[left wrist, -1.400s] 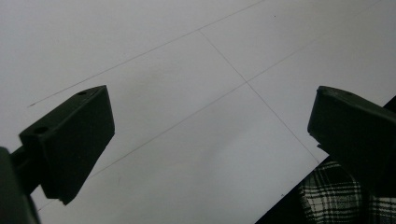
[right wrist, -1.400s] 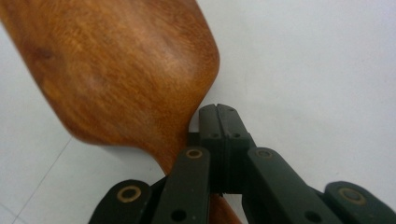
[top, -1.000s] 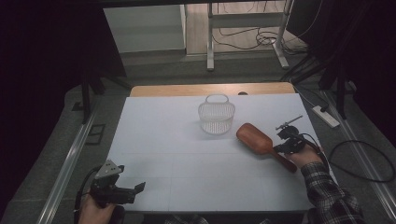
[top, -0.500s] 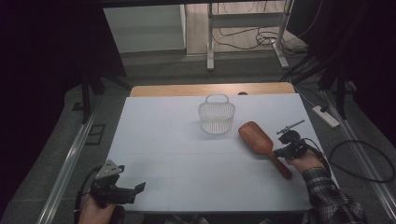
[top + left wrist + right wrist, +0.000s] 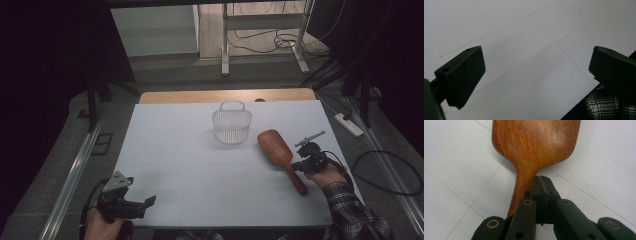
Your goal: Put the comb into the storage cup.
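**Right tool pressed together beside the hairbrush handle, left tool idle**

High view: the wooden hairbrush (image 5: 277,152) lies on the white worktop (image 5: 200,150), right of centre in the frame, paddle head pointing up-left and handle running down-right. The right tool (image 5: 295,166) sits at the right side of the frame, just beside the handle about halfway along it, with the person's hand (image 5: 327,175) and a plaid sleeve (image 5: 352,212) behind it. From up here it's too small to say whether it really touches the wood. A white mesh basket (image 5: 231,125) stands upright a bit up and left of the brush head, near it but apart. Down in the lower left corner the left tool (image 5: 142,205) hangs over the worktop's near edge, with nothing near it.

Left gripper view: the left tool (image 5: 536,72) is released, its two black jaws standing far apart at the left and right of the frame, and only bare white worktop with thin grid lines between them. A bit of plaid fabric (image 5: 604,107) peeks in at the lower right corner.

Right gripper view: the right tool (image 5: 541,181) is clenched, its two jaws pressed flat against each other with nothing between them. The hairbrush (image 5: 536,145) takes up the upper middle of the frame, its smooth wooden back facing up, and its handle comes down just left of the closed tips, right up against them. So the brush isn't gripped here; it rests on the worktop with the closed tool alongside its neck.
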A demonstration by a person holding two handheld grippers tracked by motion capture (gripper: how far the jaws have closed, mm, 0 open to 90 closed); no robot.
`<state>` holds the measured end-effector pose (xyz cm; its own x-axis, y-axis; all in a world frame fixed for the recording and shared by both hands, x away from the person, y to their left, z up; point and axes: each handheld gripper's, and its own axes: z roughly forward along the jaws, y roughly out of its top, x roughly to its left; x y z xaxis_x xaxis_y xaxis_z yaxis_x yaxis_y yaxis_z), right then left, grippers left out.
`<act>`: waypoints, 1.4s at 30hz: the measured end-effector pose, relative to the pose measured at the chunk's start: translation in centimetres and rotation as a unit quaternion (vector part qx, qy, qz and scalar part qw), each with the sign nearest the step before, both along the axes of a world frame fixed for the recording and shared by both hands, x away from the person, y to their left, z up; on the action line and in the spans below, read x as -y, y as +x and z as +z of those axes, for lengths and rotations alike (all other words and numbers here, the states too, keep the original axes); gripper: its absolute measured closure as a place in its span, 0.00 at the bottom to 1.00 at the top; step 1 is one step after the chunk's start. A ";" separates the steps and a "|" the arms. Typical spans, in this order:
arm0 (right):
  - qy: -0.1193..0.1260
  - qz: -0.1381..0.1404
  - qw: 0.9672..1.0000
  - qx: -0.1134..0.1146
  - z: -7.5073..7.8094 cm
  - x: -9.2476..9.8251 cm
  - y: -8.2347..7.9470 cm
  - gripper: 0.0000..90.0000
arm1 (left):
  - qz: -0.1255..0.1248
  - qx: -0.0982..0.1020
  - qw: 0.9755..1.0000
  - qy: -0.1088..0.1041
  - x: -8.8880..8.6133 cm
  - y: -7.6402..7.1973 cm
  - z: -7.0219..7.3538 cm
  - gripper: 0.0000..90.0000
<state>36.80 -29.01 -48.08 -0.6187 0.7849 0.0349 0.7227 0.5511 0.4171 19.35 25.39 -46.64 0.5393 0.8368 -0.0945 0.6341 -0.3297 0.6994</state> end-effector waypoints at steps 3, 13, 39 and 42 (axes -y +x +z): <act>0.001 -0.002 1.000 0.009 0.3 0.2 0.0 0.97 | 0.000 0.000 1.000 0.000 0.0 0.0 0.0 0.02; 0.020 -0.022 0.999 0.039 1.7 1.1 -0.5 0.89 | -0.002 0.000 1.000 0.003 0.1 0.0 0.0 0.02; 0.012 -0.035 0.997 0.074 3.4 0.4 -2.4 0.36 | -0.003 -0.001 1.000 -0.006 -0.1 0.0 0.0 0.02; 0.008 -0.036 0.997 0.073 3.5 0.1 -2.4 0.29 | -0.003 -0.001 1.000 -0.005 -0.1 0.0 0.0 0.02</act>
<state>34.37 -29.12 -44.61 -0.5601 0.8275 -0.0388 0.6912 0.4926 0.5287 19.38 25.47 -46.64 0.5448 0.8321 -0.1039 0.6334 -0.3271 0.7013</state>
